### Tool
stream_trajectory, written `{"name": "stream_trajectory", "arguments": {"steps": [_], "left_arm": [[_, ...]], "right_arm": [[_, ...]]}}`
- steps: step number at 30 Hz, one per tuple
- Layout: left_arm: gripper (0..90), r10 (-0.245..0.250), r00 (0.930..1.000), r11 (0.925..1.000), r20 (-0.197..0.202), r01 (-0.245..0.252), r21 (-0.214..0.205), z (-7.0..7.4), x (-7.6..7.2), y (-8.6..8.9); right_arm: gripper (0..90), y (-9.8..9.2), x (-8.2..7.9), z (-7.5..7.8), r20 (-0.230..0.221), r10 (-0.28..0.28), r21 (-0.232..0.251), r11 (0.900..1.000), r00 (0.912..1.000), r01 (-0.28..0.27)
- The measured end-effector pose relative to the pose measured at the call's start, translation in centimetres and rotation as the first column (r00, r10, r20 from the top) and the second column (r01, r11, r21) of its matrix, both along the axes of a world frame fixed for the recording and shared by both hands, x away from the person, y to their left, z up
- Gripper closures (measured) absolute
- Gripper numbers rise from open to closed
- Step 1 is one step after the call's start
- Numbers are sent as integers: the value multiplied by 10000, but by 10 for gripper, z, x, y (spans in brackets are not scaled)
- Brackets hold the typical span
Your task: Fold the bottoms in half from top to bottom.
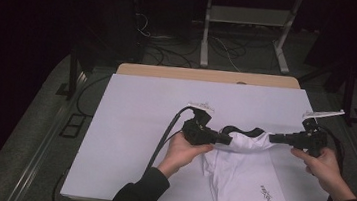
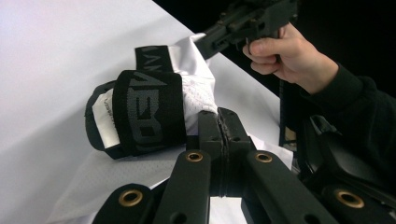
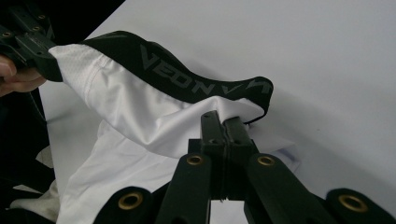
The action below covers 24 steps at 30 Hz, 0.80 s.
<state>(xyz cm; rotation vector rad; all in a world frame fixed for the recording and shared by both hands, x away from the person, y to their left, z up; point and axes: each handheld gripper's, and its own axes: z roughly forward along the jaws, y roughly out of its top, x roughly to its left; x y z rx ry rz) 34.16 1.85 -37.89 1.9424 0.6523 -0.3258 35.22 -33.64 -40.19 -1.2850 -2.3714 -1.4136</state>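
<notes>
- Your left gripper [image 1: 223,138] has its jaws clamped on the white shorts [image 1: 246,180]
- Your right gripper [image 1: 274,138] pinches the waistband [image 1: 243,131] above the desk [image 1: 133,126]

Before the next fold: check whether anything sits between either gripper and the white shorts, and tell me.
Nothing visible does. The left gripper and the right gripper are each already shut on the white shorts near the black waistband, with only fabric between the jaws.
</notes>
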Motion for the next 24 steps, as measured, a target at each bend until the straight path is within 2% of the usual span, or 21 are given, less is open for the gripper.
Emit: {"name": "stream_trajectory", "arguments": {"steps": [14, 24], "left_arm": [[885, -684, 9976, 9976, -75, 685, 61, -6, -21, -8], [885, -839, 9961, 9963, -280, 844, 135, -15, -32, -3]], "right_arm": [[879, -8, -21, -7, -184, 201, 122, 9997, 9996, -199], [879, -8, -33, -13, -296, 371, 227, 9991, 9989, -365]]}}
